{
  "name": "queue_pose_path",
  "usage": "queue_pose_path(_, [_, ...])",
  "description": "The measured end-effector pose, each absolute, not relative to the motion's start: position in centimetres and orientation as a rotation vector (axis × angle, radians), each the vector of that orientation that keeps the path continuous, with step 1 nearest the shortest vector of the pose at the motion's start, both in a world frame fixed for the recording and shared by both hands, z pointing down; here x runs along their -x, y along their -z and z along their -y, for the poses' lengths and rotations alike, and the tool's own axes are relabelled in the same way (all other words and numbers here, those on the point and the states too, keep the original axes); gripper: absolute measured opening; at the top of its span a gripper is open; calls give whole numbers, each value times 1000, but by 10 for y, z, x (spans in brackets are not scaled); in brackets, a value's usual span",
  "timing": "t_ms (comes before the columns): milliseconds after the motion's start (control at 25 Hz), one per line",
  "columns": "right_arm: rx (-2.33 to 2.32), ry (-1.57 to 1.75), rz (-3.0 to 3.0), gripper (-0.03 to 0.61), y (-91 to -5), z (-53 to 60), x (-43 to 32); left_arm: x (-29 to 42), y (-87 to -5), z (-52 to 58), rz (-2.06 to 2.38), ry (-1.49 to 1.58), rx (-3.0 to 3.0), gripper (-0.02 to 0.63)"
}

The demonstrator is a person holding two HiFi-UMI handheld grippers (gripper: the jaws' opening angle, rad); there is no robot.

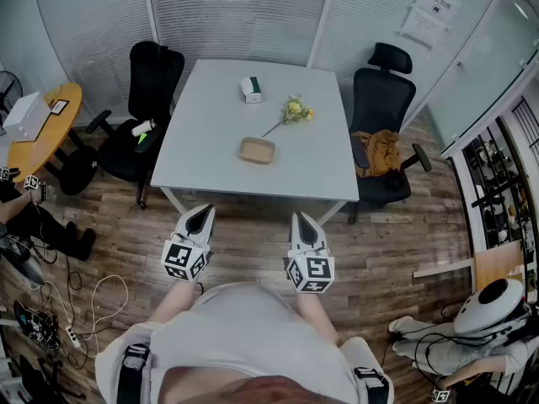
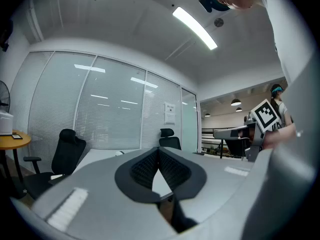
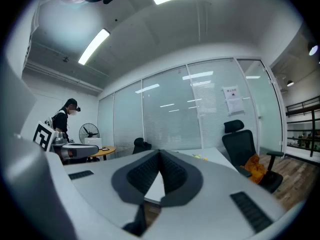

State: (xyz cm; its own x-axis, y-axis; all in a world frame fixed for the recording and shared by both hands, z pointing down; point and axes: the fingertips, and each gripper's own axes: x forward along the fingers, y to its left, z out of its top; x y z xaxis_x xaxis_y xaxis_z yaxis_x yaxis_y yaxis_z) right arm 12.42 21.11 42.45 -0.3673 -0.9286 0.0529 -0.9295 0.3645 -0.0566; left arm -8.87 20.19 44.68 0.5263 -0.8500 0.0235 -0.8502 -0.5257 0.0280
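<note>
At the near edge of the table (image 1: 210, 141), we're holding the left gripper (image 1: 202, 214) and right gripper (image 1: 301, 220) low and close to the body. Both have their jaws pinched together on nothing, since there's nothing near enough to grab. The dish (image 1: 257, 150) and flower (image 1: 295, 109) sit mid-table, well apart from both.

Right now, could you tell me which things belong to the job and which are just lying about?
In hand: left gripper and right gripper, both shut and empty; nearest them on the white table, the tan tray, yellow flower, small white box.
Lying about: left chair with bottle, right chair with orange cloth.
</note>
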Motion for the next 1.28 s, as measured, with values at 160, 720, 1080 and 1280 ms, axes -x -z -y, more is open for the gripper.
queue_pose_path(160, [-1754, -146, 2580, 8, -427, -219, -112, 102, -450, -208, 1512, -39, -2693, 11])
queue_pose_path(720, [-1751, -137, 2566, 8, -424, -217, -89, 122, -446, -204, 1493, -20, -2698, 11])
queue_pose_path(1080, [-1822, -124, 2542, 9, -421, -218, -78, 142, -446, -202, 1487, -11, -2703, 11])
queue_pose_path(1280, [-1837, -107, 2537, 8, -421, -218, -63, 159, -451, -199, 1492, -3, -2696, 11])
